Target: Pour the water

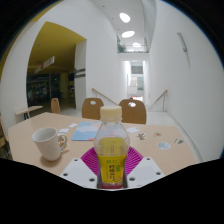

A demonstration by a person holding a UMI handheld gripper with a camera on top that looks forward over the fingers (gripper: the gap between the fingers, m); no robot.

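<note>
A bottle (111,150) of yellow liquid with a pale cap stands between the gripper (111,170) fingers, whose pink pads (93,161) seem to press both its sides, though its base is hidden. At ten o'clock from it a white mug (48,143) sits on the wooden table (25,150). Beyond lie a blue sheet (87,131), small unclear objects, and two chairs (132,109) at twelve o'clock.

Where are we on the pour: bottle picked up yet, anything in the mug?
Done: the gripper is lined up on the bottle, which stands between the fingers. In hand: the grasp; I cannot tell whether the pads press on it. Left: the cap looks still on, and the white mug stands apart on the table; its inside is hidden, so no pouring shows.
</note>
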